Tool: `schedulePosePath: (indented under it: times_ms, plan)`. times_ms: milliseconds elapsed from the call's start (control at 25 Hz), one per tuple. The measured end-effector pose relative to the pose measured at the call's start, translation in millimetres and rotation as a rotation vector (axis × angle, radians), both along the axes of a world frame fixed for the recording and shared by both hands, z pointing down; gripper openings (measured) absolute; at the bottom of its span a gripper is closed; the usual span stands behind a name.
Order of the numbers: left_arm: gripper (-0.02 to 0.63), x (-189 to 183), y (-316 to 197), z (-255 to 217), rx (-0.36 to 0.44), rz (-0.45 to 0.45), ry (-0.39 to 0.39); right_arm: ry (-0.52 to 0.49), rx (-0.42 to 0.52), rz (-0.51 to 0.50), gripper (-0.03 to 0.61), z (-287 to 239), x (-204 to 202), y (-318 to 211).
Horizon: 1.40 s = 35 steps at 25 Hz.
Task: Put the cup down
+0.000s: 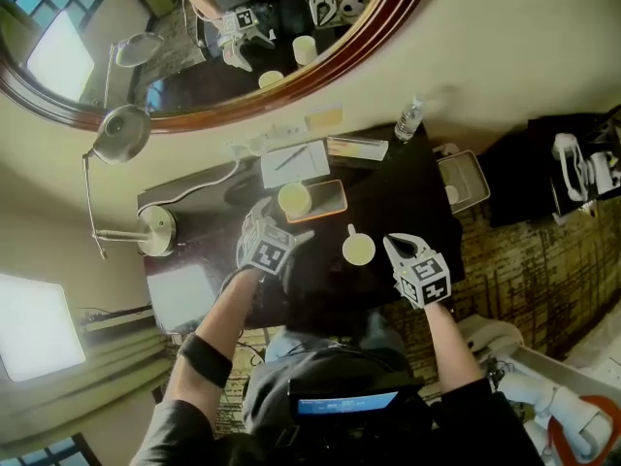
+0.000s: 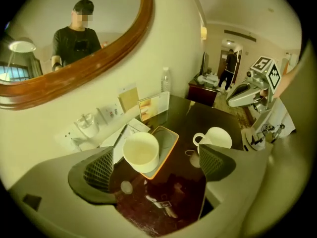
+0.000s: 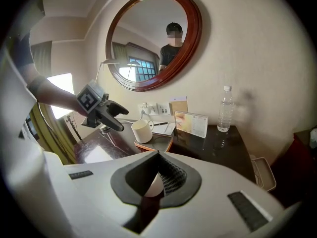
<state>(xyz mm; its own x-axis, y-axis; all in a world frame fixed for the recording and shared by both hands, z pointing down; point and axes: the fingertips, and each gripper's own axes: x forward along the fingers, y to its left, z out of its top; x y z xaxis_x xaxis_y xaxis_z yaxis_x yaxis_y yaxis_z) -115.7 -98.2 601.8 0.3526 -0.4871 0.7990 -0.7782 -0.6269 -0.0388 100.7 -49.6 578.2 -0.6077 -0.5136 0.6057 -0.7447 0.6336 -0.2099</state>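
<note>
Although a desk lamp (image 1: 153, 231) stood at the far left of the dark bench (image 1: 412, 197), it played no part here. To its right came the left claw (image 2: 156, 152), which was wide open, its two pads well apart and nothing held between them. It hovered near the cup (image 2: 141, 151) and pointed toward it, so I judge that the cup was set down and the claw was free of it.

The cup stood upright at the left end of an orange-rimmed tray (image 2: 167, 139), and no claw touched it. It was cream-white and straight-walled, with the mouth up, and it looked empty. In the right gripper view a small handle showed on its side. The tray was probably there to keep the bench clean under the cup.

Further right, a second white mug (image 2: 218, 137) with a handle stood directly on the bench, near the tray but apart from it. The right claw (image 3: 158, 157) hung above and just beside this mug. It was closed, tips together, gripping nothing; only a white piece of the mug showed below through the gap. I think it was held so only to wait. At the back right corner stood a water bottle (image 1: 409, 121).
</note>
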Motion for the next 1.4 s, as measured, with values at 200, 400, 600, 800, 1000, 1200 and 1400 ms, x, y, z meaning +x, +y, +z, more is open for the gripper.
schedulePosePath:
  times_ms: [200,400,600,800,1000,1200,1400]
  plan:
    - [0.536,5.8,-26.9,32.9,-0.078,0.048,-0.029,0.013,-0.022,0.001,0.014,8.7,3.5,2.7]
    - [0.537,6.0,-41.4,49.2,-0.134,0.061,-0.089,0.022,-0.028,0.003,0.014,14.0,8.4,5.8]
    - [0.535,14.1,-45.9,67.3,-0.174,0.08,-0.104,0.028,-0.034,0.014,0.014,16.5,19.8,6.4]
    - [0.532,11.6,-47.6,81.6,-0.216,0.05,-0.121,0.029,-0.032,0.019,0.014,16.4,26.2,4.2]
    - [0.419,5.1,-55.7,79.8,-0.199,0.004,-0.124,0.032,-0.032,0.017,0.014,17.2,29.0,5.5]
    - [0.414,3.0,-56.1,73.5,-0.192,-0.012,-0.129,0.034,-0.035,0.015,0.014,18.0,31.0,8.4]
    - [0.413,5.5,-50.8,74.4,-0.189,0.008,-0.123,0.037,-0.035,0.011,0.014,18.2,31.6,7.5]
